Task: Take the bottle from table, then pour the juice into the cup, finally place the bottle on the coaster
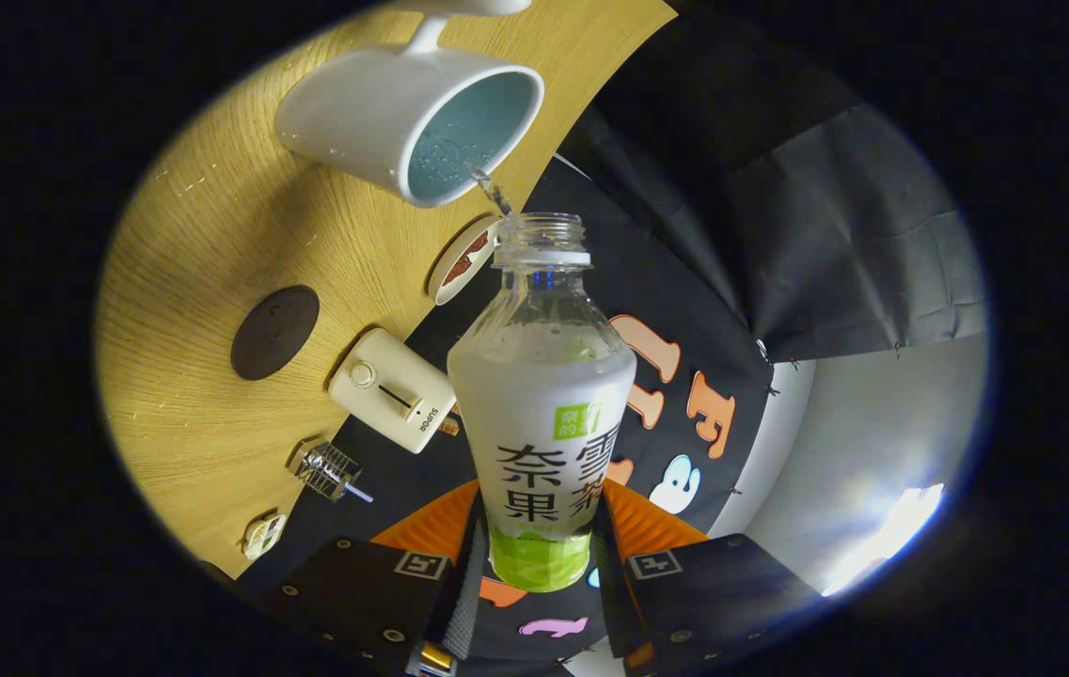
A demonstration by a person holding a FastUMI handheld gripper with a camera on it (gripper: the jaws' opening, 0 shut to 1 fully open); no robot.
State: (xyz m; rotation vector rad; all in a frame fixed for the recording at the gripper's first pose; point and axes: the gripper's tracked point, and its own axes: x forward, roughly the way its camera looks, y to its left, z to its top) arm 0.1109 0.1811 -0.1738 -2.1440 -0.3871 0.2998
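Pouring stage. The gripper [539,564] is clenched on the lower body of the bottle [542,414], one finger pressing each side, with the bottle tilted so its open neck points at the cup [412,118]. A thin clear stream runs from the mouth over the cup's rim; the cup stands on the table [214,282], well in from its edge. The dark round coaster [275,332] lies nearer the table edge, beside a small white appliance [393,390]. The bottle appears to be thin plastic, partly full: probably light, squeezable and somewhat slick, so the labelled lower body is the likely firm hold, with moderate pressure.
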